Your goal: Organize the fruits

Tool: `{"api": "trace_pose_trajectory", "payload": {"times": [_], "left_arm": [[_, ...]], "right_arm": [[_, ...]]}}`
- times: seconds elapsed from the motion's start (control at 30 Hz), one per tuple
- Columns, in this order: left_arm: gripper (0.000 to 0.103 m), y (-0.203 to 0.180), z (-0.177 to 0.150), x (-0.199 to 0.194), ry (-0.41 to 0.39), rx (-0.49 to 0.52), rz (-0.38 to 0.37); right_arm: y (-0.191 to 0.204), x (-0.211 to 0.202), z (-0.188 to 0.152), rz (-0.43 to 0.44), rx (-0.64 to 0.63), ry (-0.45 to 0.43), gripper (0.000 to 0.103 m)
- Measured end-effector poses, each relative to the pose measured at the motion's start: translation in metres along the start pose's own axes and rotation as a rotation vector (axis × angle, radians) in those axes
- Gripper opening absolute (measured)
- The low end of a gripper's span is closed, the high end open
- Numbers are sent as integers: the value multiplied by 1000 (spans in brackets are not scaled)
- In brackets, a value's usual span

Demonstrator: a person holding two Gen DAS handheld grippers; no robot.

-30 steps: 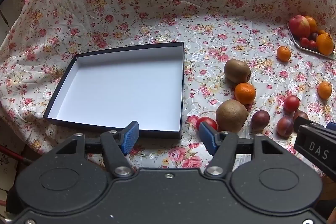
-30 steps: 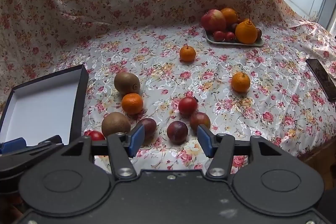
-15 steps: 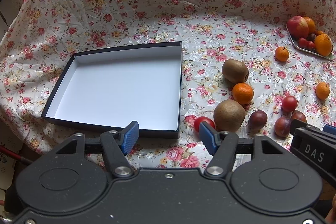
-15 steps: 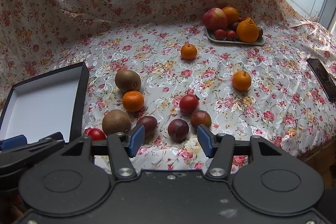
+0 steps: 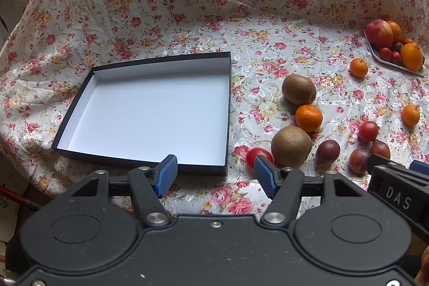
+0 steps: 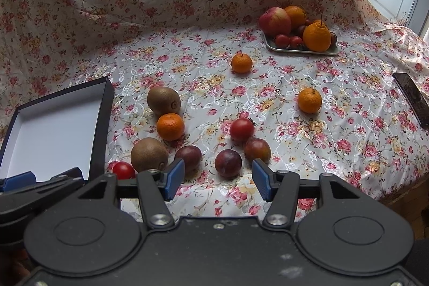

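From your left wrist camera, the left claw (image 5: 215, 176) hangs open and empty just in front of the box (image 5: 228, 109), a shallow dark tray with a bare white floor. Nothing is in it yet, so I judge you are at the very start of sorting, lining up a first pick. Right of the box lie the loose fruits: a cherry tomato (image 5: 256, 156) closest to its near right corner, then the near kiwi (image 5: 291, 146) touching or almost touching that tomato, a mandarin (image 5: 308, 117) behind it, and the far kiwi (image 5: 299, 89) beyond. The plums (image 5: 327, 152) sit farther right of the box. The far kiwi's long axis runs left to right, its stem end toward the right.

From your right wrist camera, the right claw (image 6: 218, 180) is also spread wide and holds nothing, with a dark plum (image 6: 228, 162) lying just ahead of the gap between its fingers. The box sits at the left; a plate of fruit (image 6: 300, 51) stands well away from the box at the far right. The near kiwi here shows its end toward you. Your next move, as I see it, is to lower the right claw over that plum, close gently on the round fruit so it does not roll, then carry it left to the box.
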State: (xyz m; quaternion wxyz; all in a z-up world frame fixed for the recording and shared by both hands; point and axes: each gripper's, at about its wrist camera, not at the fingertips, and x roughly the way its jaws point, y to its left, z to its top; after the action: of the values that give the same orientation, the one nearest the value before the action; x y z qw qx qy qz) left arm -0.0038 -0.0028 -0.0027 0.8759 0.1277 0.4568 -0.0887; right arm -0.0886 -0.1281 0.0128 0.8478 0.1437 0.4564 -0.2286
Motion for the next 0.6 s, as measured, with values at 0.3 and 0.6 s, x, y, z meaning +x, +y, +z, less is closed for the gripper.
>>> {"api": "trace_pose_trajectory", "payload": {"times": [0.3, 0.6], "left_arm": [[67, 0, 0, 0, 2, -2, 0], [67, 0, -3, 2, 28, -16, -6]], "right_arm": [[0, 1, 1, 5, -2, 19, 58], [2, 3, 1, 6, -24, 44, 58]]}}
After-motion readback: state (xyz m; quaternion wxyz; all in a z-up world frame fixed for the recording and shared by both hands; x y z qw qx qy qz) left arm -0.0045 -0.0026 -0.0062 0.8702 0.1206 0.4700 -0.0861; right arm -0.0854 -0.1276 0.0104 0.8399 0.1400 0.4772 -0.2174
